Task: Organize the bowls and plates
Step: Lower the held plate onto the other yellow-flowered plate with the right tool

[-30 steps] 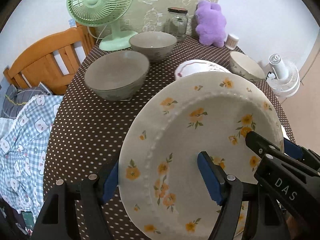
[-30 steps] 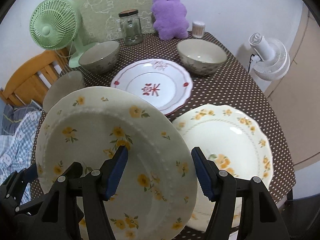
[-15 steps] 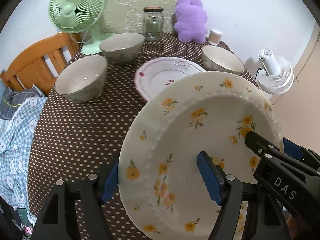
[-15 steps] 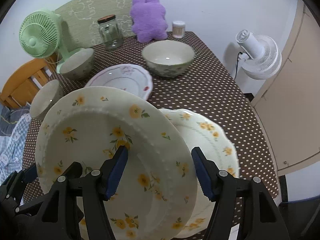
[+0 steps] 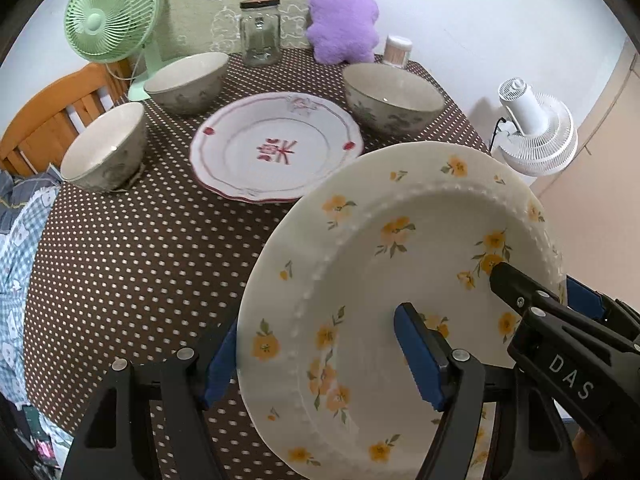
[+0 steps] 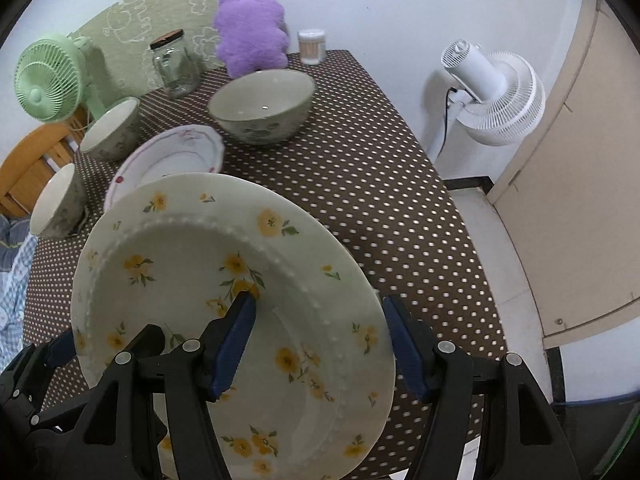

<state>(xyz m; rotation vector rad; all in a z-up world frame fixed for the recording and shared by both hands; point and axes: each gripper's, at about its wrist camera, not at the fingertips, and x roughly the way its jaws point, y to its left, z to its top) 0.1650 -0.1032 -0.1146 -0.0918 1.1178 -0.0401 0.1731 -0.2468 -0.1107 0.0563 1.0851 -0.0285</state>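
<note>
Both grippers hold one cream plate with yellow flowers [image 5: 400, 280], tilted above the table's near side. My left gripper [image 5: 320, 352] is shut on its left rim. My right gripper [image 6: 320, 332] is shut on its right rim; the plate [image 6: 192, 264] fills that view. A red-patterned plate [image 5: 276, 152] lies mid-table. Three grey bowls stand around it: near left [image 5: 104, 152], far left [image 5: 186, 80] and far right [image 5: 394, 96]. The second flowered plate is hidden under the held one.
At the back of the dotted brown table [image 5: 132, 260] stand a green fan [image 5: 112, 20], a glass jar [image 5: 260, 32], a purple plush [image 5: 344, 24] and a small white container [image 5: 398, 50]. A white floor fan [image 6: 492, 88] stands right of the table, a wooden chair [image 5: 52, 120] left.
Both grippers have carried the flowered plate to the right. It now covers the second flowered plate that lay at the near right.
</note>
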